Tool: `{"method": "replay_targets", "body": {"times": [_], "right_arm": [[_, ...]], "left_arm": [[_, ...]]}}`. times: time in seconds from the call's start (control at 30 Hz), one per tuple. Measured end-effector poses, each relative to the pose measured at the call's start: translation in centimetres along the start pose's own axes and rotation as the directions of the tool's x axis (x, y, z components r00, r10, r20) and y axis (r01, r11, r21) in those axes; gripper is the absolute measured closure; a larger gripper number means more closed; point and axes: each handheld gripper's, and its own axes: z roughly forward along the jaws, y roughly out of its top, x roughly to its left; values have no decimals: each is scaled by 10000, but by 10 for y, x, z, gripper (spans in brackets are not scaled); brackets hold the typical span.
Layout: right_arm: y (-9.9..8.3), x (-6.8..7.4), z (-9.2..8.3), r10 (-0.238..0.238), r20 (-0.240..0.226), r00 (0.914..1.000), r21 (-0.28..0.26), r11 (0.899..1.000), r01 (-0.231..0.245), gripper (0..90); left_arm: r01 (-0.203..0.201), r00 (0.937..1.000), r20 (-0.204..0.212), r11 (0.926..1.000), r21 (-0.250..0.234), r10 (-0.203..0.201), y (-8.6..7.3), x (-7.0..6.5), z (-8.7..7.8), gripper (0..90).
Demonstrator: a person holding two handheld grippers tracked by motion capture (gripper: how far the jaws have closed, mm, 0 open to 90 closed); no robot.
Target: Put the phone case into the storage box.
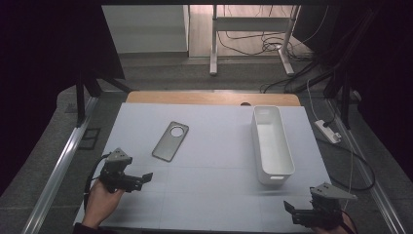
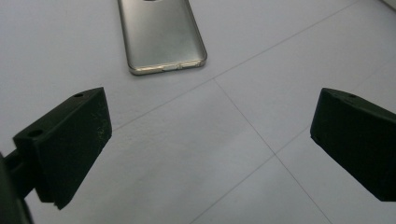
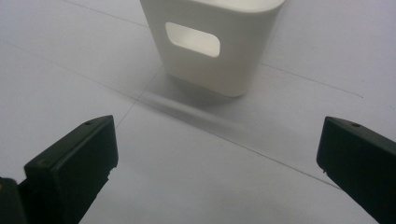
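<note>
Holding both tongs wide open, we are gripping nothing. Our left tongs [image 2: 210, 144] are facing the phone case [image 2: 161, 35] at top; our right tongs [image 3: 217, 168] are facing the white bin [image 3: 210, 42].

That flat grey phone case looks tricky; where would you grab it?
Probably across its long edges near the plain lower end. The phone case lies flat on the table, so the open left gripper should come from above, jaws straddling its narrow width.
</note>
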Motion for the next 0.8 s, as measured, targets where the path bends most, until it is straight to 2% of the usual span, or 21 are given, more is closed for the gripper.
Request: {"method": "replay_targets", "body": {"times": [0.33,0.53,0.7,0.8], "right_arm": [[0,1,0,-30,-14,10000,60,10000,30,0],[0,1,0,-71,-27,10000,83,9999,71,0],[0,1,1,-114,-34,9999,95,9999,115,0],[0,1,1,-117,-31,9999,82,9999,118,0]], "left_arm": [[-154,9994,-303,9994,296,163,18,6,10,0],[-63,9992,-381,9995,325,75,27,11,14,0],[-180,9986,-483,9978,639,211,35,18,19,0],[-55,9987,-504,9973,727,92,39,26,22,0]]}}
